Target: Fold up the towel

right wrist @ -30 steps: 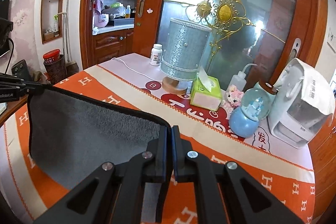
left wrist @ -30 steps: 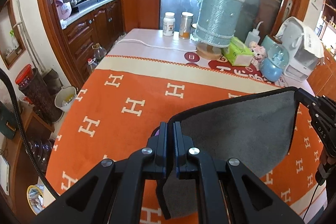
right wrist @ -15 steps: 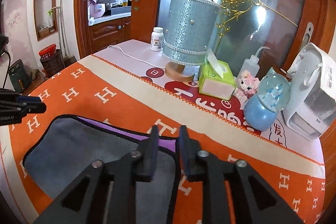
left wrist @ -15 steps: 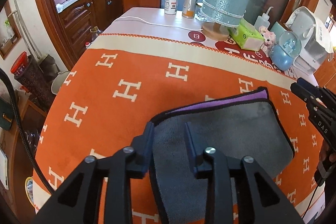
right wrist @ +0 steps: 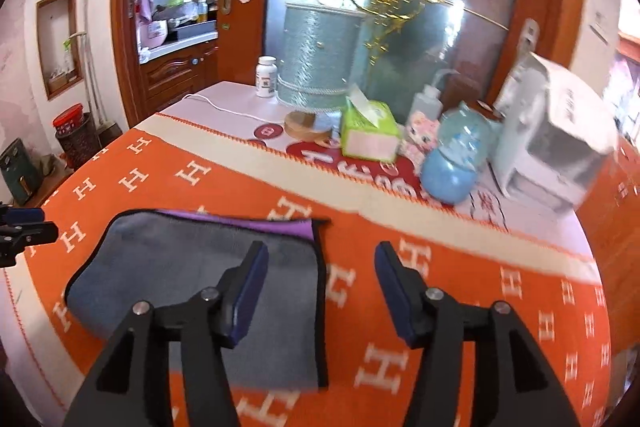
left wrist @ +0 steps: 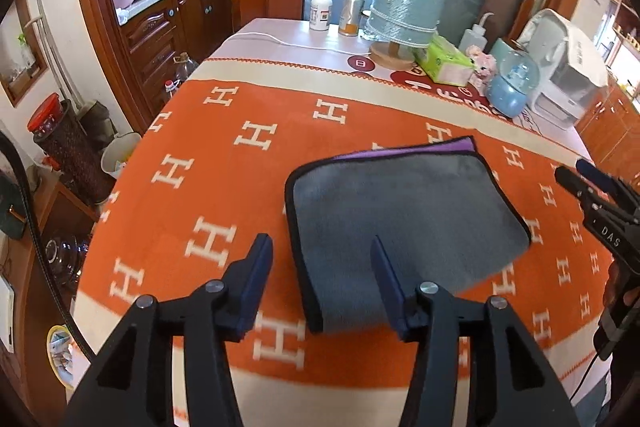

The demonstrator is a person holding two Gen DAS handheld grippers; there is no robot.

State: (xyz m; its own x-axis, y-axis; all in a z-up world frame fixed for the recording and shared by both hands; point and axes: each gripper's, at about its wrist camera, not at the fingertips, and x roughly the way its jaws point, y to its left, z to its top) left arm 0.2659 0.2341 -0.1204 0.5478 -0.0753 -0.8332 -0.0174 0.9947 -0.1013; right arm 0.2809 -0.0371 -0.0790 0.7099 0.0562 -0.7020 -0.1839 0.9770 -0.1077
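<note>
Already folded once, the towel [left wrist: 404,223] lay loose under both wide-open, empty grippers, left [left wrist: 322,277] and right [right wrist: 320,277], so a careless regrasp at its 12 o'clock edge risked dragging the layers askew.

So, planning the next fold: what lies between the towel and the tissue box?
In the right wrist view, only tablecloth separates the towel from the tissue box.
</note>
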